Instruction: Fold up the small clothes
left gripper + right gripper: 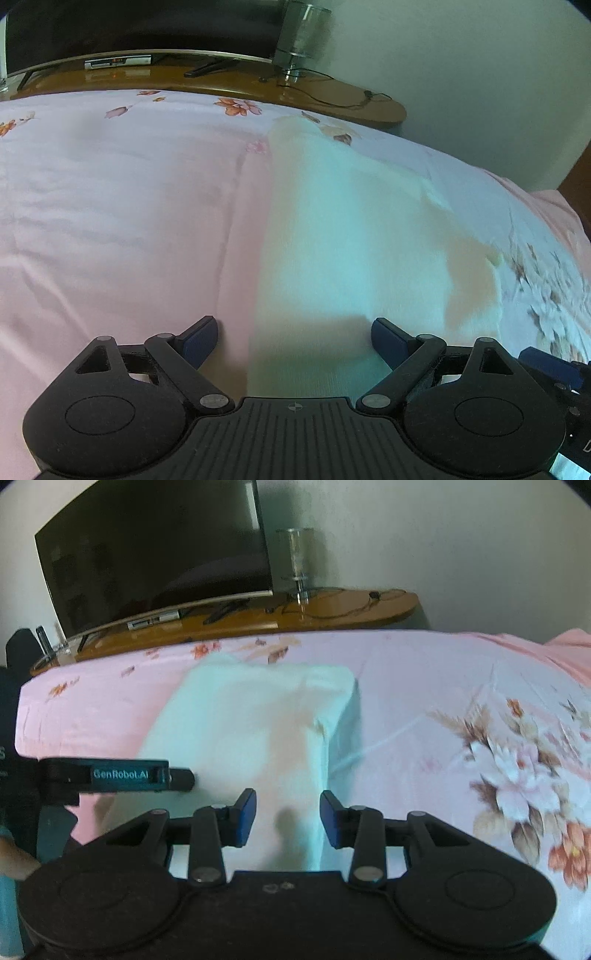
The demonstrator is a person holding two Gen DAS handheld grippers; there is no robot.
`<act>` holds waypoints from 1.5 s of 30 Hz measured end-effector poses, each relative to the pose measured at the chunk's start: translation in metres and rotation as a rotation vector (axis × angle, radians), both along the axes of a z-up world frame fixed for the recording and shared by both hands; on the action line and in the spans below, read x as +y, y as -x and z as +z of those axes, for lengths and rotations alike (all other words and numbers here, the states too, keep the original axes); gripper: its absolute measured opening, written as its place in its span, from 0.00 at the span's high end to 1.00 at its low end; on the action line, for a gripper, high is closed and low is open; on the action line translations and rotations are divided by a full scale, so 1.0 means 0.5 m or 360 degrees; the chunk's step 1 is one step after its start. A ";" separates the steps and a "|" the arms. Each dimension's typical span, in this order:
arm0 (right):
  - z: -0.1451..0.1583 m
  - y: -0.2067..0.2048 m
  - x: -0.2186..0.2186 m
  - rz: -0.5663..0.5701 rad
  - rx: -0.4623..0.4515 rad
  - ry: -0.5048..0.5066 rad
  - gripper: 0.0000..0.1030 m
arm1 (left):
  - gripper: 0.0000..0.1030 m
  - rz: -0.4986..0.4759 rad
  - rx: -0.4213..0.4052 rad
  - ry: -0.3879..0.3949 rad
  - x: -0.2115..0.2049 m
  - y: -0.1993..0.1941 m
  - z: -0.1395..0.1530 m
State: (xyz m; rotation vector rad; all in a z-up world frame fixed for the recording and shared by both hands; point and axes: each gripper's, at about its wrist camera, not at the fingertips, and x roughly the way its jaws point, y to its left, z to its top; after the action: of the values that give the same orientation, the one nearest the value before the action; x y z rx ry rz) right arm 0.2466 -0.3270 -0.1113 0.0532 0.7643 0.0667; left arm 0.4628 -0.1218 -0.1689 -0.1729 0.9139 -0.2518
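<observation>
**A:** Which step would you say this is?

**B:** A fold looks to be in hand, judging by the cloth. The white garment lies on the bed, already narrowed into a long panel running straight away from both sets of fingers. I'd guess the next fold is end over end.

**A:** Are either of the grippers holding it?

**B:** No. The left gripper has its fingers spread wide and empty, with the garment's left edge lying between them: the left finger is over the pink sheet, the right one over white cloth. The right gripper is parted too, less widely, nothing pinched, with the garment's near end just ahead of its fingertips and its right edge by the right finger.

**A:** So what does the next move call for?

**B:** Both grippers closing on the near end, one toward each corner, then lifting together and carrying it to the far end (evenly, or the panel skews).

**A:** How does the cloth look?

**B:** Thin, soft, fairly smooth. A tan patch sits toward the right fingers' side of it; I can't tell whether it's a print or another layer. The far right corner is folded or doubled, blurred.
</observation>
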 end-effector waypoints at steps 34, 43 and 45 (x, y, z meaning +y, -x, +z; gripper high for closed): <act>0.009 0.028 -0.035 -0.0148 0.0073 -0.0286 0.43 | 0.13 -0.0084 -0.0034 0.0064 0.048 0.036 0.059; 0.018 -0.031 -0.039 -0.0141 0.0067 -0.0341 0.32 | 0.13 -0.0062 -0.0023 0.0127 0.052 -0.029 0.060; 0.006 -0.057 -0.046 -0.0152 0.0091 -0.0378 0.32 | 0.13 -0.0055 -0.0008 0.0153 0.053 -0.051 0.050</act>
State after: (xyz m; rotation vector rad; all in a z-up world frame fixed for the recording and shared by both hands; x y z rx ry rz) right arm 0.2750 -0.3501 -0.1085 0.3181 0.8071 0.0647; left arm 0.4881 -0.0954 -0.1440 -0.2456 0.9006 -0.3286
